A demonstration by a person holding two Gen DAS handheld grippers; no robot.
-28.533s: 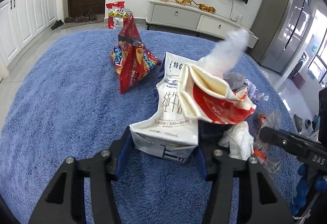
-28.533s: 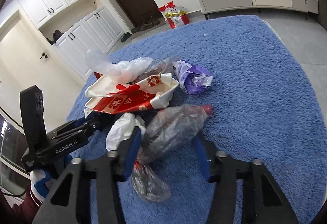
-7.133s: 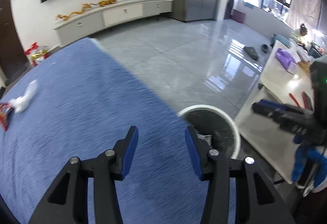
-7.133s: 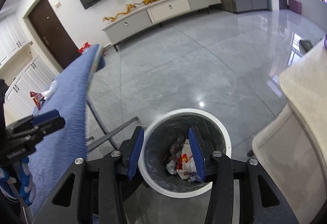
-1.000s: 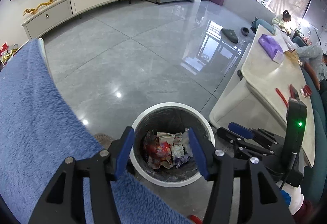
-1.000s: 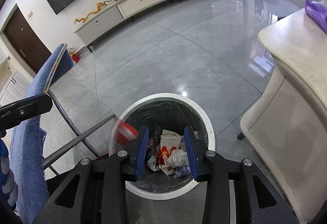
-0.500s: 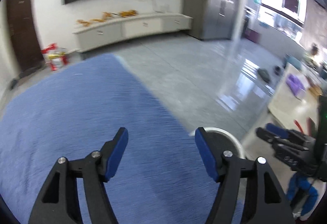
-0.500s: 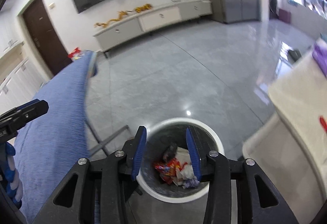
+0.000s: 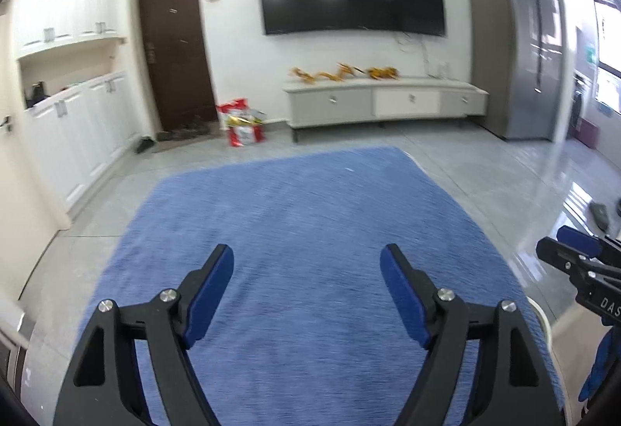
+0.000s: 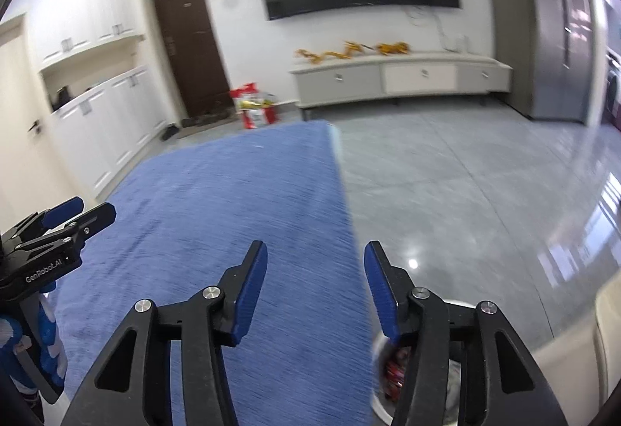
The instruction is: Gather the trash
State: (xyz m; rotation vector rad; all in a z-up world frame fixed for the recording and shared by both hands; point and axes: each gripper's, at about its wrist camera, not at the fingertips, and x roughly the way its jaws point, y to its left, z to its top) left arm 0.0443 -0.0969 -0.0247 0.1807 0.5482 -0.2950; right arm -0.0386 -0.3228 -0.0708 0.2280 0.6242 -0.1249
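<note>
hovering over the blue-covered bench [image 9: 310, 216], the left hand-held gripper [image 9: 306, 270] has its jaws spread wide with nothing between them, and the right hand-held gripper [image 10: 315, 266] is likewise released and empty, poised above the bench's right edge. no trash shows on the blue cloth in either view. the collected trash [image 10: 396, 367] sits in the white-rimmed bin [image 10: 378, 406] on the floor just below that edge, where a red wrapper peeks out past the right gripper's finger; the left view catches only a sliver of the bin's rim. judging by this, the job looks close to finished, unless pieces lie outside these frames. both views are blurred, so a small scrap on the cloth could be missed. the right gripper hangs near the bench edge, so a careless swing there might knock the bin or snag the cloth and drag it.
</note>
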